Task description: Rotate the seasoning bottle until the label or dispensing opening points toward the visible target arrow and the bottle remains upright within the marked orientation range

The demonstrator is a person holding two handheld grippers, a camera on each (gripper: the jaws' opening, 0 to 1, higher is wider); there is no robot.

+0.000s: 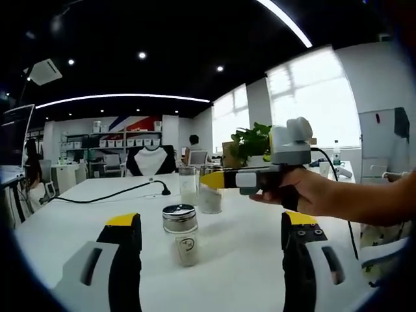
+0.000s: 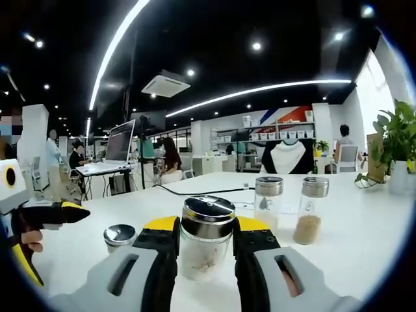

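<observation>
My left gripper (image 1: pixel 203 260) stood wide open, idle, with one jar (image 1: pixel 181 234) on the white table (image 1: pixel 78 208) beyond its jaws. My right gripper (image 2: pixel 205 250) clamped the upright seasoning bottle (image 2: pixel 207 237), presumably to turn it.

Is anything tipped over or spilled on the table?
No, nothing stands out. The bottle in the right claw stands upright with its lid on. The two bottles behind it are upright and capped, and so is the short jar before the left claw. No spill on the white table.
</observation>
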